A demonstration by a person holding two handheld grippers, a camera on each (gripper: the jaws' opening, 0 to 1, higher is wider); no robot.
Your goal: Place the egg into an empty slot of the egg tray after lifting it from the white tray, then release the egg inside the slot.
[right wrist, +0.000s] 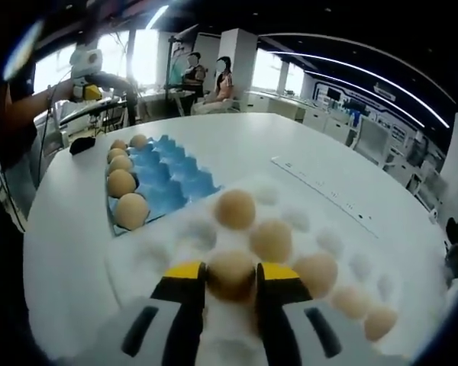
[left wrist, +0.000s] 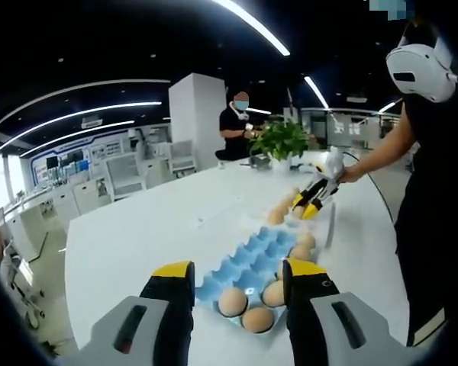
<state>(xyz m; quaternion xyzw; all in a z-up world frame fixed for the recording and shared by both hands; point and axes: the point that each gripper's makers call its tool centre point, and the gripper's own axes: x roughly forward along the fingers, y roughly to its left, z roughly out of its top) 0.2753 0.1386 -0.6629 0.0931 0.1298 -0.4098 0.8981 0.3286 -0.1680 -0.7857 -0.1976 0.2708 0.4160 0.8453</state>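
Now right claw (right wrist: 230, 284) gripping egg (right wrist: 230, 274), axis unclear

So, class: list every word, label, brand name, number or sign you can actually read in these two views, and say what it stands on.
None can be read.
Wall panels in the left gripper view: bright boards, any print too small and blurred.
Blue egg tray: no visible lettering.
White tray: no visible lettering.
Right claw, shut on an egg: yellow tips, no marking legible.
Left claw: no marking legible.
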